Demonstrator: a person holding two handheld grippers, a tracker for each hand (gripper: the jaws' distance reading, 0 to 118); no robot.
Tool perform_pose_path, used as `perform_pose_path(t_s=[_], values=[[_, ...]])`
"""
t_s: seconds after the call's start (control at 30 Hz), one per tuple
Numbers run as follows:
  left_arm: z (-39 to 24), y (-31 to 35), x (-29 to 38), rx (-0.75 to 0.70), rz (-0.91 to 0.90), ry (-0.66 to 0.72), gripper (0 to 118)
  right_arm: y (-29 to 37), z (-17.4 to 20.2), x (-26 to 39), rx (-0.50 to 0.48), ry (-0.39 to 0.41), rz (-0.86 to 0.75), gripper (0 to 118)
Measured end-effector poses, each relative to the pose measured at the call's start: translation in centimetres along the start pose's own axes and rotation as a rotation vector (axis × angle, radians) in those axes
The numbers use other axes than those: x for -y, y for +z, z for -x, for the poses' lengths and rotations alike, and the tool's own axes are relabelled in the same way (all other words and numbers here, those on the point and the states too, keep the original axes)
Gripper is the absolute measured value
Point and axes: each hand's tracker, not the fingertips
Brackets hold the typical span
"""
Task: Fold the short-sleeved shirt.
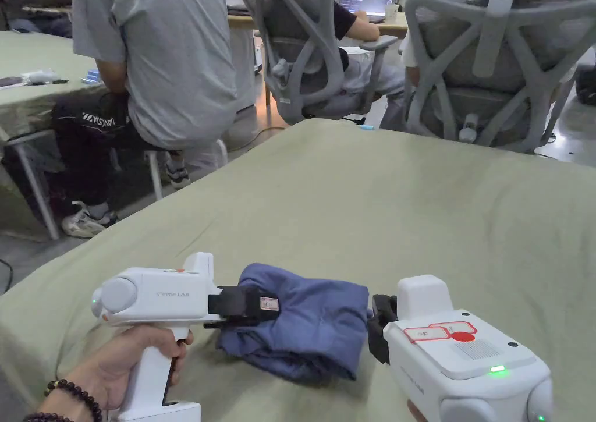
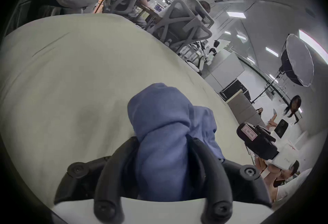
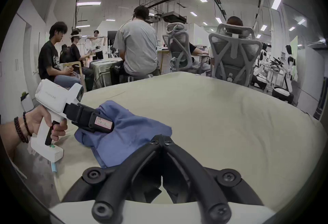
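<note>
Shirt (image 1: 302, 324), blue, bunched into compact bundle near front edge of green-covered table (image 1: 407, 208). Left gripper (image 2: 162, 141) pinching thick wad of its left end, both jaws pressing cloth. Right gripper (image 3: 161, 137) pressed together on nothing, tips just beside bundle's right end. Bundle's long axis runs gripper to gripper. Left hand (image 1: 125, 365) on handle, level; right gripper angled inward. Fold looks nearly finished.

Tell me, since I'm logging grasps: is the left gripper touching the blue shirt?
Touching. In the left gripper view, the left gripper has both jaws pressed against a bunched fold of the blue shirt between them.
</note>
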Motion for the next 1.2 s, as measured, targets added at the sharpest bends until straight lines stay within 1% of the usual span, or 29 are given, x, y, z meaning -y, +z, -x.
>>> perform_pose_path(t_s=[0.07,0.1,0.13,0.17,0.2,0.23,0.27,0.3,0.37,0.4,0.43,0.47,0.5,0.53,0.63,0.67,0.73,0.8,0.87,0.93,0.97,1.03,1.1,1.2], values=[[-0.1,0.1,-0.2,-0.058,0.006,0.001,83,0.1,-0.2,-0.1,-0.002,-0.001,0.003,0],[-0.2,-0.2,-0.5,-0.097,-0.016,-0.012,106,0.2,-0.3,-0.2,-0.001,0.005,0.006,0],[-0.4,0.0,-0.5,-0.133,-0.038,-0.03,118,0.3,-0.4,-0.2,0.001,0.01,0.007,0],[-0.6,0.5,-0.6,-0.155,-0.076,-0.045,115,0.5,-0.6,-0.3,0.001,0.013,0.006,0],[-0.7,1.6,-0.4,-0.163,-0.157,-0.046,116,0.8,-0.8,-0.5,0.003,0.013,0.002,0],[-4.3,1.3,-0.3,-0.156,-0.206,-0.047,118,1.1,-1.0,-0.7,0.005,0.01,-0.004,0],[-4.8,1.6,-0.6,-0.168,-0.221,-0.034,118,1.8,-0.9,-1.1,0.007,0.009,-0.008,0],[-5.7,2.0,-0.8,-0.217,-0.208,-0.025,118,2.2,-1.1,-1.3,0.007,0.011,-0.01,0],[-7.6,3.6,-1.0,-0.311,-0.244,-0.101,118,3.2,-1.7,-1.6,0.012,0.01,-0.017,0],[-9.4,4.2,-0.4,-0.344,-0.285,-0.142,106,3.5,-2.0,-1.5,0.012,0.009,-0.024,0],[-11.3,4.6,0.1,-0.343,-0.329,-0.205,75,4.2,-2.5,-1.6,0.017,0.008,-0.028,0],[-12.9,4.7,0.6,-0.358,-0.359,-0.223,42,4.9,-2.9,-1.8,0.024,0.007,-0.034,0],[-13.7,4.9,0.5,-0.373,-0.384,-0.23,15,6.0,-3.4,-2.0,0.03,0.006,-0.042,0],[-15.5,4.7,0.9,-0.383,-0.401,-0.232,1,7.1,-3.9,-2.2,0.04,0.002,-0.048,0],[-22.0,3.6,2.2,-0.314,-0.424,-0.291,0,10.7,-6.1,-2.7,0.071,-0.008,-0.077,0],[-23.9,2.9,2.7,-0.319,-0.424,-0.302,0,11.9,-6.8,-2.8,0.082,-0.007,-0.088,0],[-28.3,1.0,3.6,-0.314,-0.436,-0.375,0,14.9,-9.0,-3.1,0.119,-0.005,-0.116,0],[-32.3,-0.9,3.8,-0.257,-0.463,-0.401,0,17.6,-11.3,-3.5,0.16,-0.013,-0.142,0],[-36.9,-3.1,4.0,-0.23,-0.482,-0.404,0,20.5,-14.1,-4.3,0.208,-0.005,-0.165,0],[-41.7,-5.5,3.9,-0.172,-0.508,-0.495,0,23.9,-17.3,-5.1,0.282,0.009,-0.19,0],[-44.1,-6.7,4.0,-0.158,-0.503,-0.518,0,25.5,-19.0,-5.4,0.314,0.006,-0.196,0],[-48.5,-9.2,4.0,-0.085,-0.523,-0.541,0,29.0,-22.7,-5.9,0.375,-0.012,-0.219,0],[-52.7,-11.8,4.1,-0.09,-0.544,-0.589,0,32.1,-26.1,-6.2,0.441,-0.03,-0.226,0],[-56.6,-16.0,3.5,-0.075,-0.559,-0.591,0,35.7,-31.0,-5.7,0.534,-0.059,-0.242,0]])
